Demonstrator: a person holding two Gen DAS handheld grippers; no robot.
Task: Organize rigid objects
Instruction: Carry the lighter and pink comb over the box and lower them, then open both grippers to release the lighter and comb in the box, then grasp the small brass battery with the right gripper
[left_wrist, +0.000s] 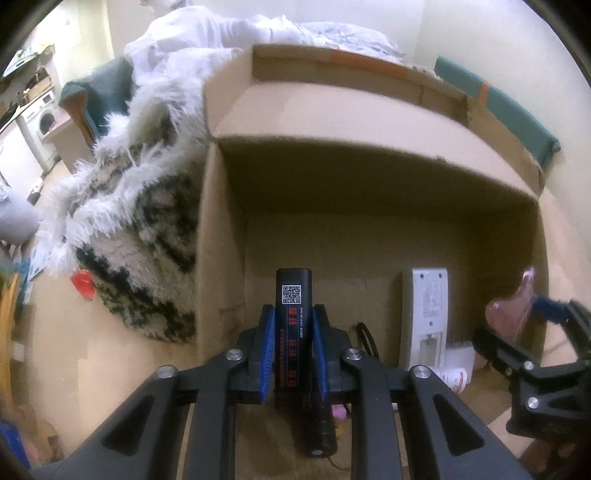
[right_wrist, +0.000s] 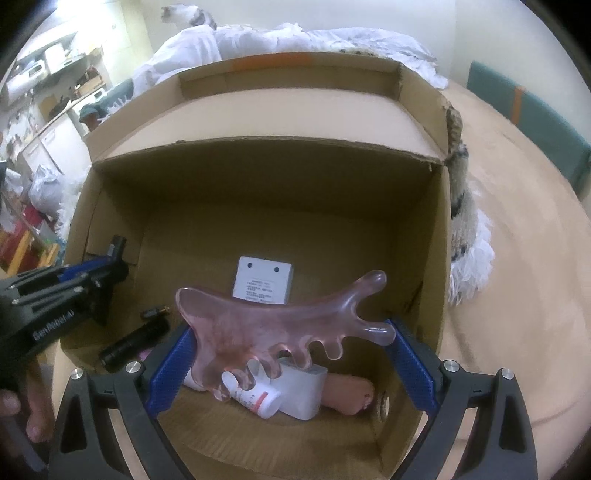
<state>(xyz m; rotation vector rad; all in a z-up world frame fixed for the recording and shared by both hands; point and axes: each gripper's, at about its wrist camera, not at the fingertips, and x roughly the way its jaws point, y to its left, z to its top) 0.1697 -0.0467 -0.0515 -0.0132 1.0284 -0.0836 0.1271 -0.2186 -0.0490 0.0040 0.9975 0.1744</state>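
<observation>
**Two more objects held over a partly filled box**

Left wrist view: the left gripper (left_wrist: 293, 343) is closed on a black bar-shaped device (left_wrist: 293, 317) with a QR code, low in the centre of the frame, over the open cardboard box (left_wrist: 332, 110). Inside the box, at the lower right, a white remote-like unit (left_wrist: 424, 314) and a small white bottle (left_wrist: 452, 378) already lie. At the right edge the right gripper (left_wrist: 517, 317) carries a pink piece. So the task seems partly done; these two objects are still to be put down. A furry black-and-white blanket (left_wrist: 136, 251) presses against the box at the left.

Right wrist view: the right gripper (right_wrist: 291, 354) grips a pink translucent comb-like tool (right_wrist: 266, 325) in the centre. Below it lie a white adapter (right_wrist: 264, 280), the bottle, a black flashlight (right_wrist: 135, 341) and a skin-coloured object (right_wrist: 349, 398). The floor there is crowded, so free space is mostly at the back.
</observation>
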